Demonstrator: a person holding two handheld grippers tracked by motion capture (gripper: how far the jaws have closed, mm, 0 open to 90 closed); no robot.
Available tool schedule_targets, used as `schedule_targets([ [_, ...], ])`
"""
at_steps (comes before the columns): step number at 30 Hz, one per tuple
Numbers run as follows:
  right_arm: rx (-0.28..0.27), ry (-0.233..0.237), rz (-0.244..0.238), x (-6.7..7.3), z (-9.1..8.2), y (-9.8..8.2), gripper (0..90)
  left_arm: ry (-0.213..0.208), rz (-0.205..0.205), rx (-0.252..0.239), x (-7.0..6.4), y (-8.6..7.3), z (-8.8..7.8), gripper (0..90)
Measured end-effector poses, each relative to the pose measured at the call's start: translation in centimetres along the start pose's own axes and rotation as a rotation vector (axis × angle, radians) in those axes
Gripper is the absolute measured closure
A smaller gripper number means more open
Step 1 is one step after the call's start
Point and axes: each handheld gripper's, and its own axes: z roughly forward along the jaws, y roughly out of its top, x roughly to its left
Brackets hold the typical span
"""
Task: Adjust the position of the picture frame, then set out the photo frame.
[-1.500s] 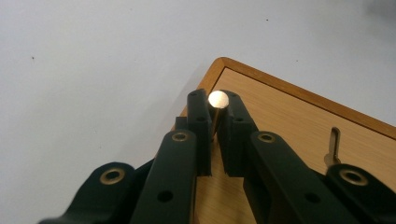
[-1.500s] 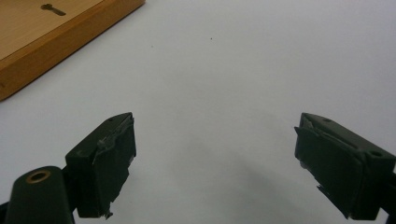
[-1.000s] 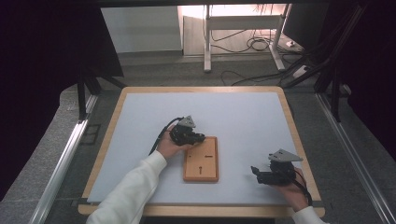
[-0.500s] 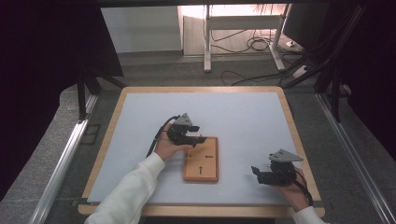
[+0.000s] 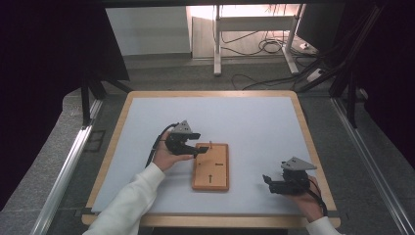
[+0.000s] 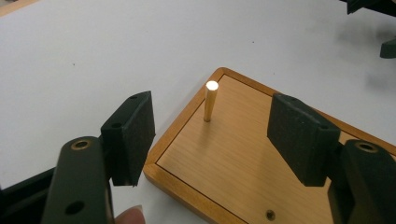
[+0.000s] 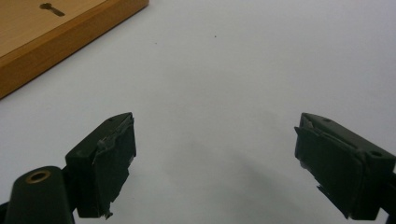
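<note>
Peg-in-board work, first peg looks done: brass peg (image 6: pixel 210 100) stands upright in a hole at the corner of the wooden board (image 6: pixel 243 158); in the high view the peg (image 5: pixel 211 144) sits at the upper left corner of the board (image 5: pixel 211 166), mid-lower part of the frame on the white bench (image 5: pixel 244 117). Left claw (image 6: pixel 215 133) is wide open, its pads apart from the peg, nothing between them but air in front of the peg; jaws have just been opening. Right claw (image 7: pixel 215 158) open too, empty, over bare bench at lower right of the high view (image 5: pixel 270 182). At least one more small hole shows on the board at the bottom of the left gripper view, so likely more pegs left; none visible on the bench. Versus the earlier frame: left claw was down at the board's top edge, now backed off toward the left and slightly up. Right claw unchanged.
</note>
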Motion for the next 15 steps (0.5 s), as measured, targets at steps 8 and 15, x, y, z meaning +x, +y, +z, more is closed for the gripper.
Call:
schedule_targets([
  [8, 0.003, 0.001, -0.005, 0.0, -0.03, -0.04, 13.0, -0.006, 0.0, 0.015, -0.25, -0.03, 0.08, 31.5],
  [15, 0.0, -0.002, -0.01, 0.14, -0.04, 0.05, 13.0, -0.042, -0.02, -0.001, -0.08, 0.07, 0.74, 34.2],
])
